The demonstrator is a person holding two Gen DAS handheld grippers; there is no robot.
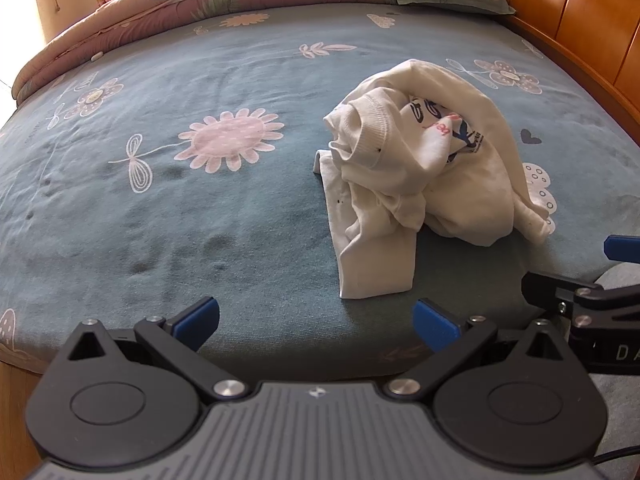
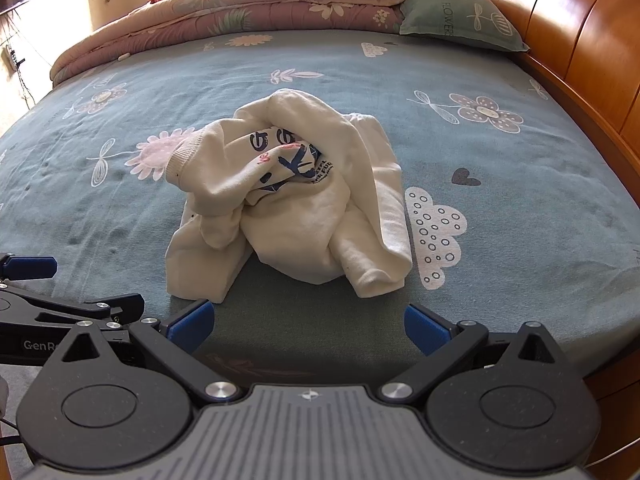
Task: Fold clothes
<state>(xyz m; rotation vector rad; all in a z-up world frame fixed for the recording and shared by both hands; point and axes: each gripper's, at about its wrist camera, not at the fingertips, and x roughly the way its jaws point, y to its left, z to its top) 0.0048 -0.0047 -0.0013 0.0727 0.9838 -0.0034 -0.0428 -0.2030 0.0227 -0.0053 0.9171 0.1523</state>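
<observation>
A crumpled white sweatshirt (image 1: 424,176) with a blue and pink print lies in a heap on the blue flowered bed sheet (image 1: 200,208). In the right wrist view the same sweatshirt (image 2: 296,208) sits straight ahead on the sheet (image 2: 520,208). My left gripper (image 1: 316,322) is open near the bed's front edge, short of the garment and left of it, holding nothing. My right gripper (image 2: 308,326) is open too, just short of the heap's near edge, with nothing between its blue pads. Each gripper shows at the side of the other's view.
A folded pink floral quilt (image 2: 248,12) lies across the far end of the bed, with a green pillow (image 2: 460,20) beside it. A wooden headboard (image 2: 560,40) runs along the right side. Bare sheet stretches left of the garment.
</observation>
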